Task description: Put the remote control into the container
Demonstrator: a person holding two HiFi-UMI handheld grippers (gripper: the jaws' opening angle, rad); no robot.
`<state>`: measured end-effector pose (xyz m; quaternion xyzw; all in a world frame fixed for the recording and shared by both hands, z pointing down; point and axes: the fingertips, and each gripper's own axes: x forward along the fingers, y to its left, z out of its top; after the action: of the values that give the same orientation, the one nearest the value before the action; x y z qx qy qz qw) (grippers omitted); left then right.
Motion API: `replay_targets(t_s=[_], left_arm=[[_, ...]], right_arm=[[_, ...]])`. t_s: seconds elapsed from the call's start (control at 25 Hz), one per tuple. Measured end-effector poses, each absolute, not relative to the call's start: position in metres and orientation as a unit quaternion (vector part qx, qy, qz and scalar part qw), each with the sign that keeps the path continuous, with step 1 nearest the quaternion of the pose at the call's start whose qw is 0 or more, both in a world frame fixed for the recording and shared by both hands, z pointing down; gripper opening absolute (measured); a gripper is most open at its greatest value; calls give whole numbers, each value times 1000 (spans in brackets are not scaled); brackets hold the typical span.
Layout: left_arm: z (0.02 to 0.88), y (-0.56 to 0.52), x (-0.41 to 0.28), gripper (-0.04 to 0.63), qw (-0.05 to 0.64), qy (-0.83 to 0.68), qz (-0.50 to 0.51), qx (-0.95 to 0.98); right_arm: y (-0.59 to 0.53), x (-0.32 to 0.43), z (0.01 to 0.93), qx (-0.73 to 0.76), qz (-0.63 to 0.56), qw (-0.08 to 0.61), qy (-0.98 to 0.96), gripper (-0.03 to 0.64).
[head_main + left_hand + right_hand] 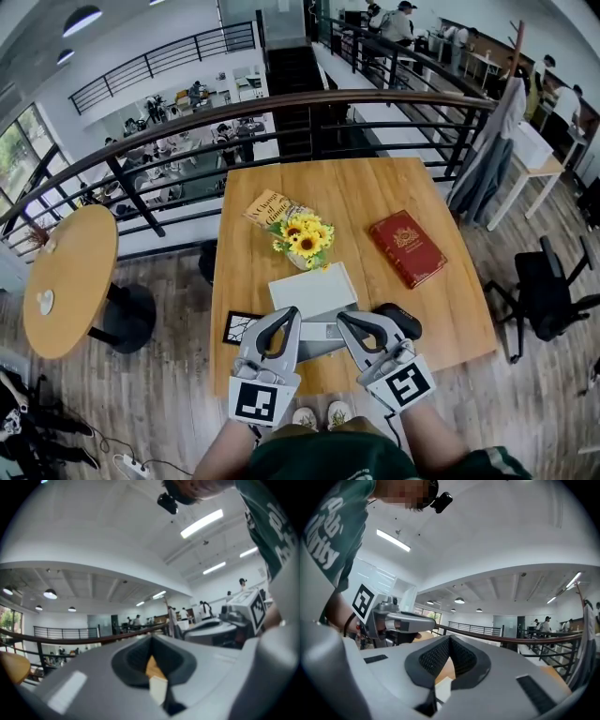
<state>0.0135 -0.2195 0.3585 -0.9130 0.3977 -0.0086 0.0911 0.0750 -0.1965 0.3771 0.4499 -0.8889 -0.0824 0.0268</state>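
Dark railings (281,122) run round the far side of a square wooden worktop (441,309) on a gallery, with a busy hall beyond. On the worktop a pot of sunflowers (302,239) stands at the middle, with a leaflet (265,206) just to its far left and a red book (408,247) to its right. A pale, shallow container (314,289) sits at the near middle.

At the near edge the left tongs (292,314) and the right tongs (345,321) hover side by side, tips toward the container. Each one's own view shows its jaws together with nothing between them.

The remote control (403,317) is, as far as I can judge, the dark rounded thing lying just right of the container. It is half hidden behind the right tongs, and too little shows to be sure.

Such a remote should be light, stiff and smooth-cased, so it is likely to slip or swivel if pinched at one end. The best hold is probably across its narrow width near the middle. The pads would go on the long side edges rather than on the buttons, and the jaws would have to part first.
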Motion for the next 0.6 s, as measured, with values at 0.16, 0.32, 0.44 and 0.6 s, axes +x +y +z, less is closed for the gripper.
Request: replay_targets(t_s=[0.16,0.32,0.44,0.6], left_arm=[[364,-218,15,-1,87,398,-13,-913],[364,-219,17,-2,91,396,-13,-914],[364,-219,16,-1,87,399,-11,-913],[364,-220,16,-2,86,401,-13,-912]], right_arm=[[-195,75,372,437,-67,13,-897,17],[-199,76,368,441,-66,10,-895,17],[-200,77,369,442,-68,13,-894,18],[-200,78,370,444,-68,16,-893,17]])
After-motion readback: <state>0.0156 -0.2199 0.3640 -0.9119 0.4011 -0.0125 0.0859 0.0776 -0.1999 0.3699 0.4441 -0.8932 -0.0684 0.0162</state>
